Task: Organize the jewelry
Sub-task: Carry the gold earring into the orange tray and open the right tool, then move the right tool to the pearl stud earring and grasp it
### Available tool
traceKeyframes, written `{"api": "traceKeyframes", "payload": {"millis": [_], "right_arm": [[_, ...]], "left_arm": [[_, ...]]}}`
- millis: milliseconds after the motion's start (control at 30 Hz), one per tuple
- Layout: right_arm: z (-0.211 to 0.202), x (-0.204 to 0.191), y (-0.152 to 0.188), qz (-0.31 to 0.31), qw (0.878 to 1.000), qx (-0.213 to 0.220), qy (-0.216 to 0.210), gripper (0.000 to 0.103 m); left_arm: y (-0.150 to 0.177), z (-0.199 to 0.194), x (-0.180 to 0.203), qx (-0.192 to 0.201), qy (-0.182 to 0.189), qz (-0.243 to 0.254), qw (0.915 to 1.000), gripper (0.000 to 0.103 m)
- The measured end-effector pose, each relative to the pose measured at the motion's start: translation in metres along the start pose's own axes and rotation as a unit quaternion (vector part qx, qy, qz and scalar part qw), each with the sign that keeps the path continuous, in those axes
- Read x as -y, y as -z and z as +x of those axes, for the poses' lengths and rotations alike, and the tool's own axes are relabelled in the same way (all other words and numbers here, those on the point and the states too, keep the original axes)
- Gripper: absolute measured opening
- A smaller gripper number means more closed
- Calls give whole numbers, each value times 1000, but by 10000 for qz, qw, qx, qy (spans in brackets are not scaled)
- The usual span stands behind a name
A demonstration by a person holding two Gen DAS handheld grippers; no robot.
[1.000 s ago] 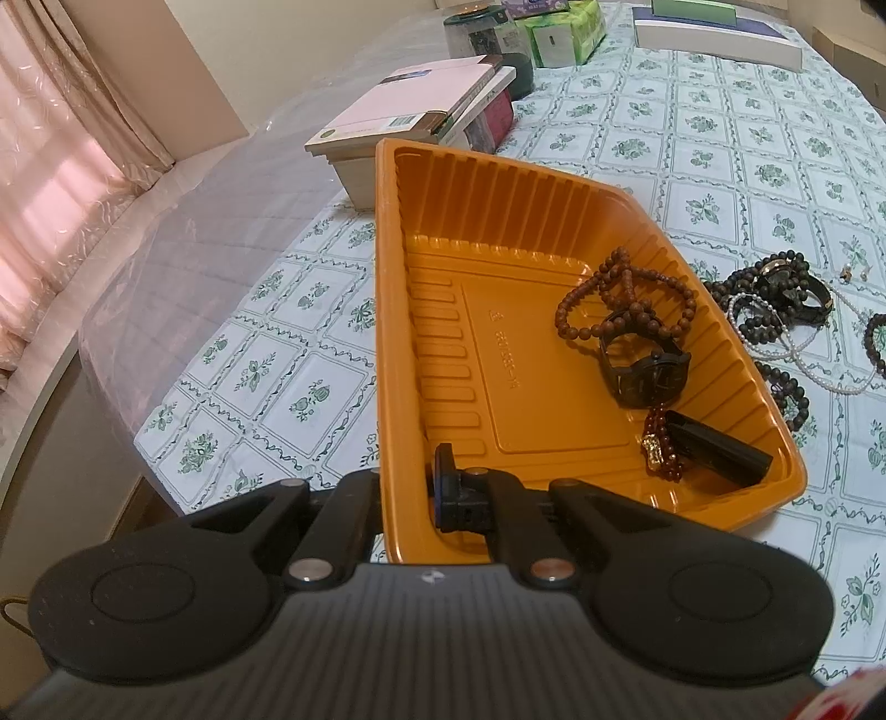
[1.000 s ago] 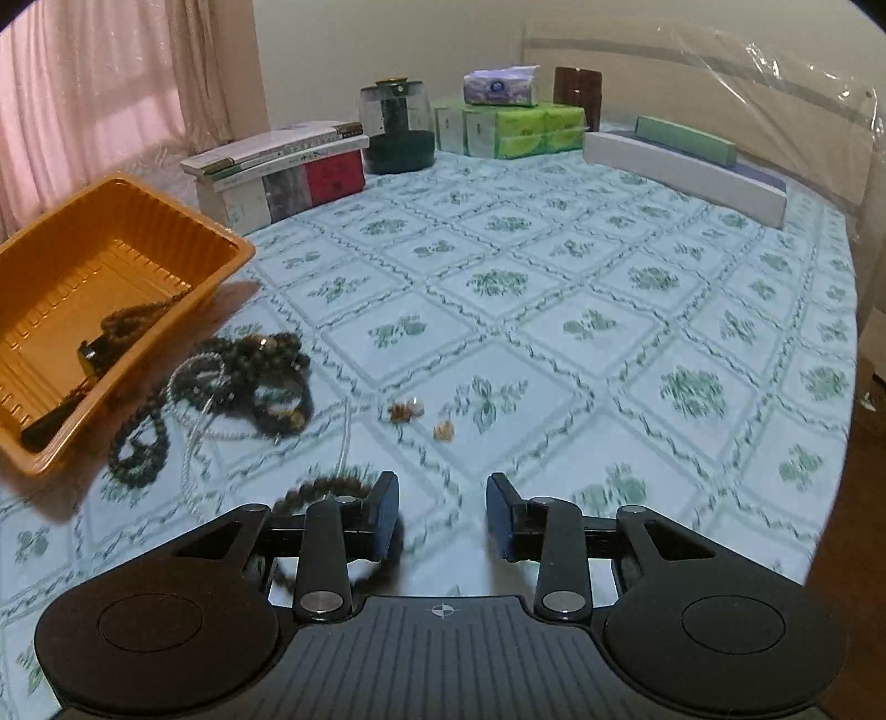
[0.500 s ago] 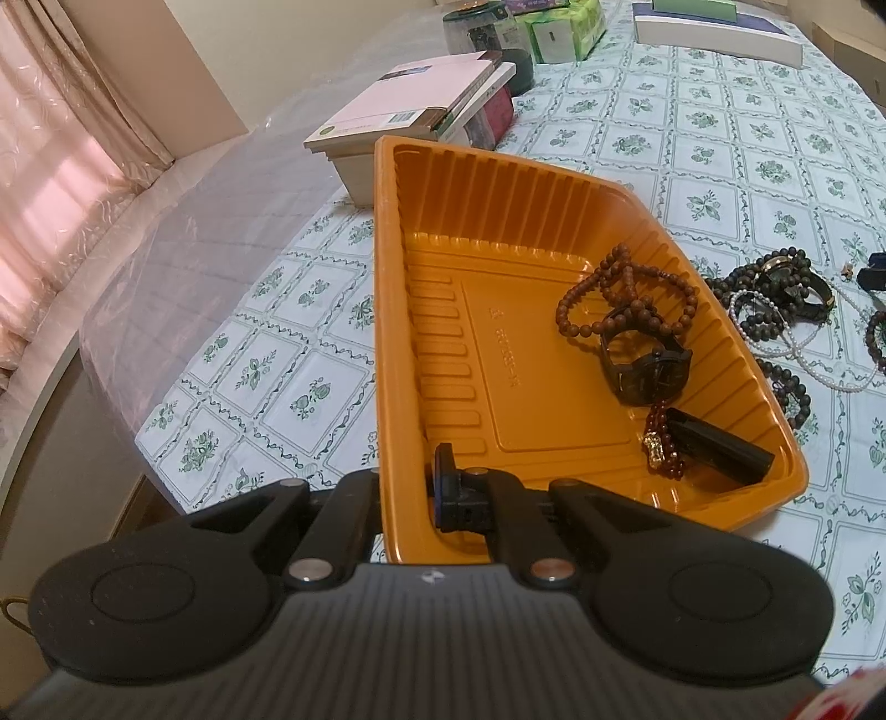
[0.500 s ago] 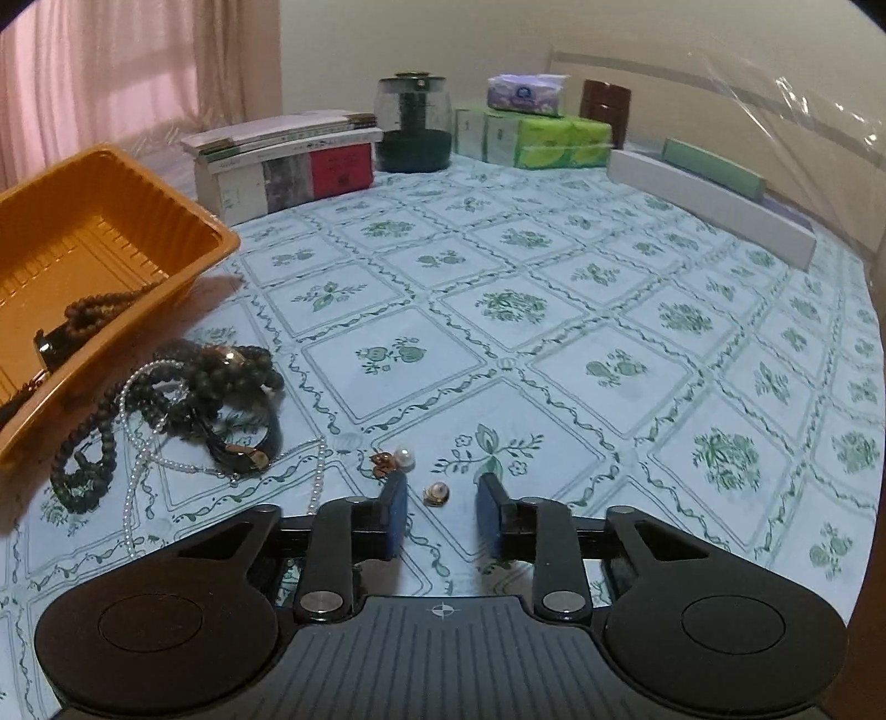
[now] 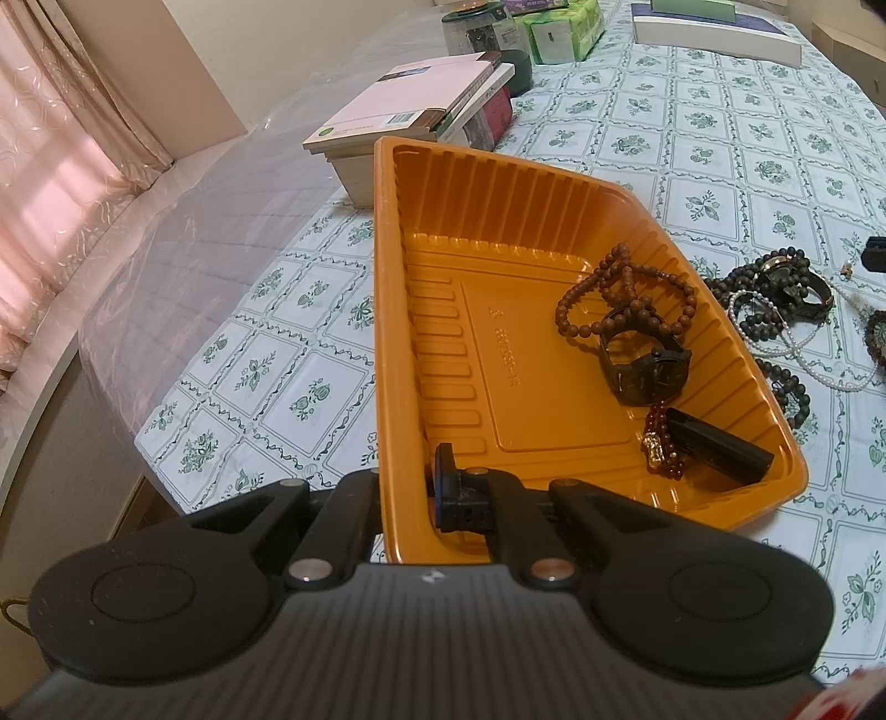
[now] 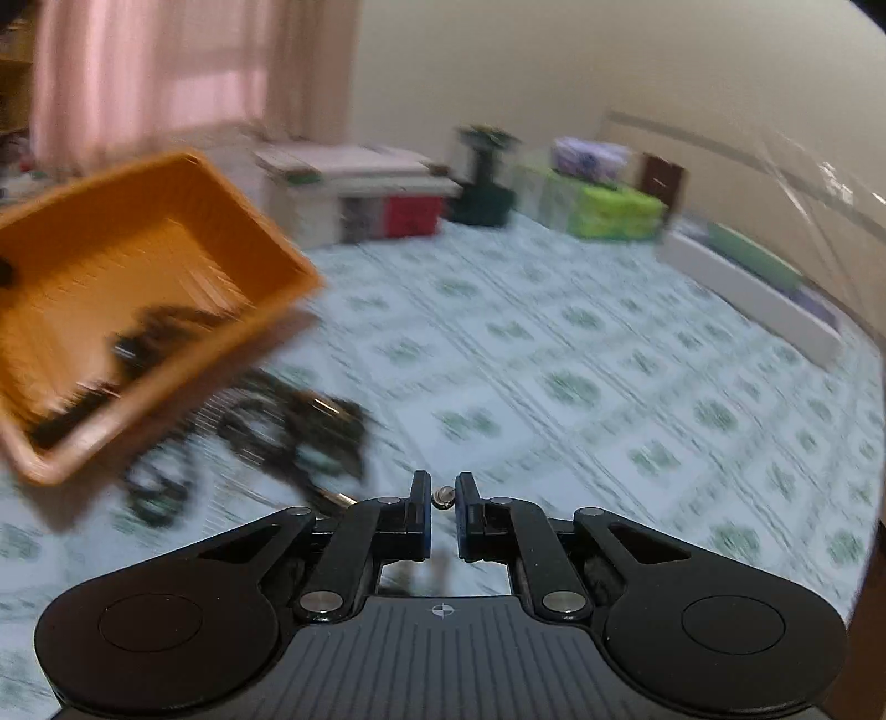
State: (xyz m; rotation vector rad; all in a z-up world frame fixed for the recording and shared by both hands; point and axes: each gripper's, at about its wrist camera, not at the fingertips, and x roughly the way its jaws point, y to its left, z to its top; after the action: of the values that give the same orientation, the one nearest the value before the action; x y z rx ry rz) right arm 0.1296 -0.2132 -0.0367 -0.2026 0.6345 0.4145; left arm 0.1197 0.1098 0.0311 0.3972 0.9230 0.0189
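Note:
My left gripper [image 5: 407, 487] is shut on the near rim of the orange tray [image 5: 387, 310], one finger inside and one outside. In the tray lie a brown bead bracelet [image 5: 620, 293], a black watch [image 5: 645, 363] and a red bead string with a black bar [image 5: 703, 446]. Dark bead bracelets and a pearl strand [image 5: 781, 310] lie on the cloth right of the tray. My right gripper [image 6: 441, 494] is shut on a small earring [image 6: 443, 494], lifted above the cloth; the view is blurred by motion. The tray [image 6: 50, 459] and the bead pile [image 6: 288, 426] show at its left.
A stack of books [image 5: 421, 116], a dark glass jar [image 5: 482, 33], green tissue packs [image 5: 565, 33] and a long white box [image 5: 714, 27] stand at the far side of the table. The table edge and a pink curtain [image 5: 55, 155] are at the left.
My right gripper closed on the small earring, lifted it off the cloth and is swinging fast. My left gripper still holds the tray rim; the tray barely moved.

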Motion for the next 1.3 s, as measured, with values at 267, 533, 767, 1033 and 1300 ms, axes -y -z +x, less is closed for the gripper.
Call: {"api": "traceKeyframes", "payload": {"millis": [267,533,767,1033,1300], "right_arm": [[-15,-82,-42,-467,9881,452,-1396,8],[3,-136,-61,-798,9739,359,-2092,8],[16,-147,-58,-780,9710,214,-2250,8],[13,-142,-55,-626,9692,222,-2372,34],[-9,-95,-27,-73,9842,234,-1756,45]], "left_arm": [[0,0,0,11,12,2,10000,2],[1,1,-1,27,25,-3,10000,2],[2,1,-1,34,37,-11,10000,2],[2,1,-1,36,38,-9,10000,2],[2,2,-1,42,38,-8,10000,2]]}}
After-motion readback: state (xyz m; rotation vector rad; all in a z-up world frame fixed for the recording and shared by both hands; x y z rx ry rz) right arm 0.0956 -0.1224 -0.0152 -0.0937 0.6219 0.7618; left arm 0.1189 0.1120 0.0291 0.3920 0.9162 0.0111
